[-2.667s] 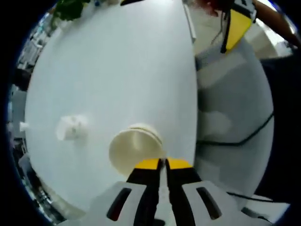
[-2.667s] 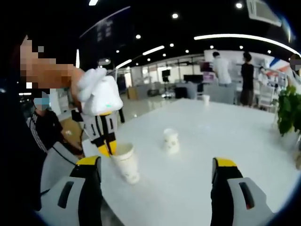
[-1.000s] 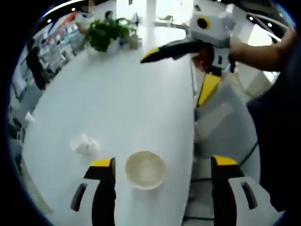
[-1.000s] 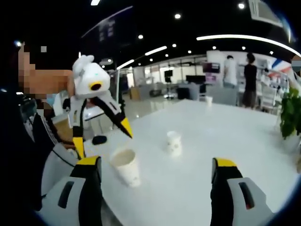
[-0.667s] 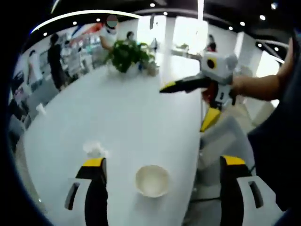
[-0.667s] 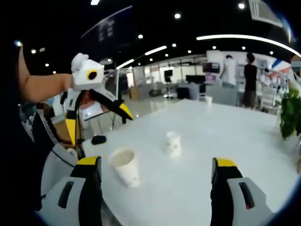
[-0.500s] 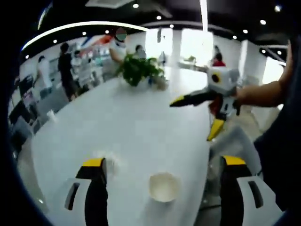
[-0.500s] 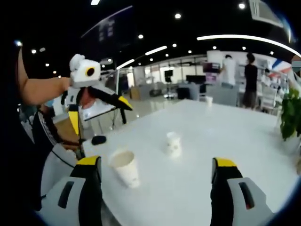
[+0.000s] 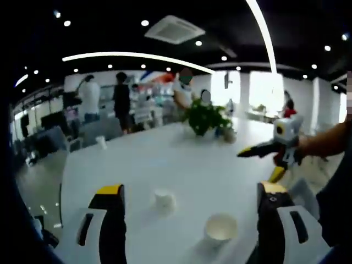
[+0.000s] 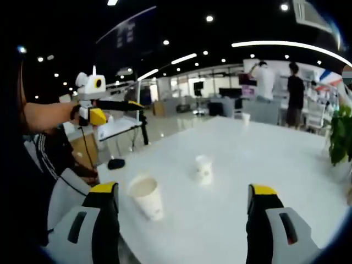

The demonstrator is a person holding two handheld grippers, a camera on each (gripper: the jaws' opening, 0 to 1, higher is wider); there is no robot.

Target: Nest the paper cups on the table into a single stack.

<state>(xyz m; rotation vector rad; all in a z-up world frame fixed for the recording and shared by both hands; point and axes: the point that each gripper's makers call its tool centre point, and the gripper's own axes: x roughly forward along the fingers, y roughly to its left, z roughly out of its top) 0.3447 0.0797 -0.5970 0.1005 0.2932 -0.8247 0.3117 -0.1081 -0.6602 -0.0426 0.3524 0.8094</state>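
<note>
A white paper cup (image 9: 221,228) stands upright with its mouth open near the table's (image 9: 165,165) front edge; it is also the nearest cup (image 10: 147,197) in the right gripper view. A second printed cup (image 9: 164,199) (image 10: 203,169) stands a little farther in, apart from it. A third cup (image 9: 100,142) (image 10: 246,116) sits at the far end. My left gripper (image 9: 191,188) is open, level and raised above the near cup, seen as a white gripper (image 10: 104,107) on an outstretched arm. My right gripper (image 10: 183,189) is open and holds nothing; it also appears as a yellow-tipped gripper (image 9: 272,151).
A potted plant (image 9: 206,116) (image 10: 341,135) stands on the table's far side. A small black object (image 10: 115,163) lies off the table's left edge. Several people stand by desks and chairs in the background. A white chair (image 10: 66,187) is close to the table edge.
My left gripper, earlier shut on the near cup's rim, has let go, opened, risen and tilted up to level. The cup stays upright on the table. The right gripper has held still.
</note>
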